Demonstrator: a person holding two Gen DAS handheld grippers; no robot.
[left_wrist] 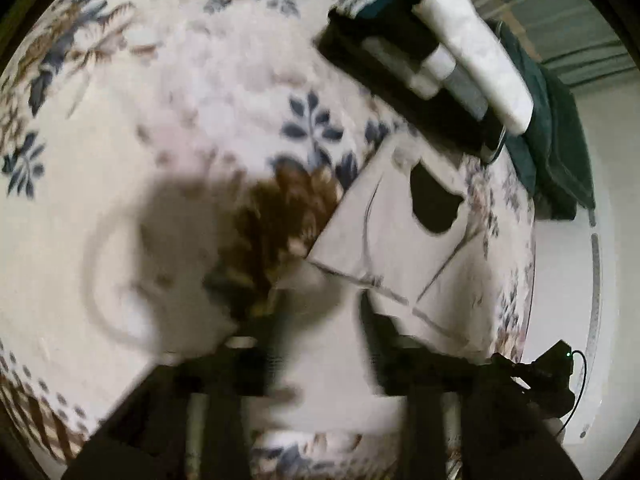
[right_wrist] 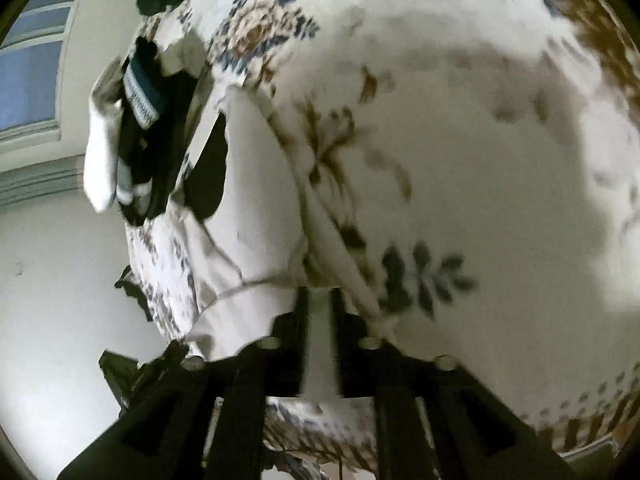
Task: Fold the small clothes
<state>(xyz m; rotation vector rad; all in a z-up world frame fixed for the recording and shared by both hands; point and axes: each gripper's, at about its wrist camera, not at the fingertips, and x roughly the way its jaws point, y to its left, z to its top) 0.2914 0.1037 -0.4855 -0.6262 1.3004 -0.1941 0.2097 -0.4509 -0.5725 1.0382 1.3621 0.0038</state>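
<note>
Right wrist view: we pinch the white garment [right_wrist: 256,216] lying on the floral blanket [right_wrist: 460,140].
Right gripper [right_wrist: 320,320] has its jaws clamped on a strip of cloth at lower centre; left gripper [left_wrist: 320,320] stands spread, cloth blurred between its fingers, grip uncertain. A one-sided lift could skew our fold or drag it into the folded pile [left_wrist: 420,48] at upper right.

Black blocky right gripper [right_wrist: 320,316] bears round silver screws.
</note>
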